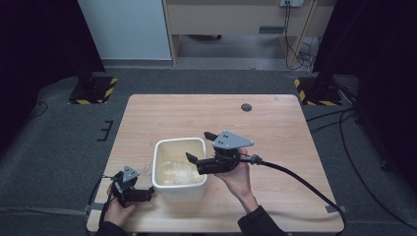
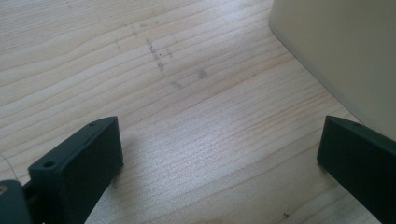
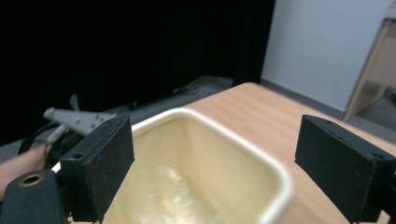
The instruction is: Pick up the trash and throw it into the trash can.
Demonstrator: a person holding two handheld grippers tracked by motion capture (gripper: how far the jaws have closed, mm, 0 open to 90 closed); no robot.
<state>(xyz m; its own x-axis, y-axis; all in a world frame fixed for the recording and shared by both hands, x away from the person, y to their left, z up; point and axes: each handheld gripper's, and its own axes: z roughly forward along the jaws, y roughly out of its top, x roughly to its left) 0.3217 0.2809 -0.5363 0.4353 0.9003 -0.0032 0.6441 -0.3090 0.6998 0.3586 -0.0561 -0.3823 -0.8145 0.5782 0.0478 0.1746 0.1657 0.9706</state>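
Cream plastic tub (image 1: pixel 179 168) sits lower centre of the frame on the wooden surface (image 1: pixel 275 128), with translucent contents inside. Judged rigid, light, smooth-walled; grasp by the rim. Right gripper (image 1: pixel 200 146) hovers over it, jaws wide, empty. Left gripper (image 2: pixel 219 154) beside it, wide apart, empty.

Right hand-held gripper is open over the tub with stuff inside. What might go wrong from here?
1. The right hand-held gripper hangs low over the tub; a jaw could catch the rim and tip it.
2. The left hand-held gripper stands open beside the tub wall, not gripping, so the tub may slide.
3. The pale contents are blurred; a grasp may miss.
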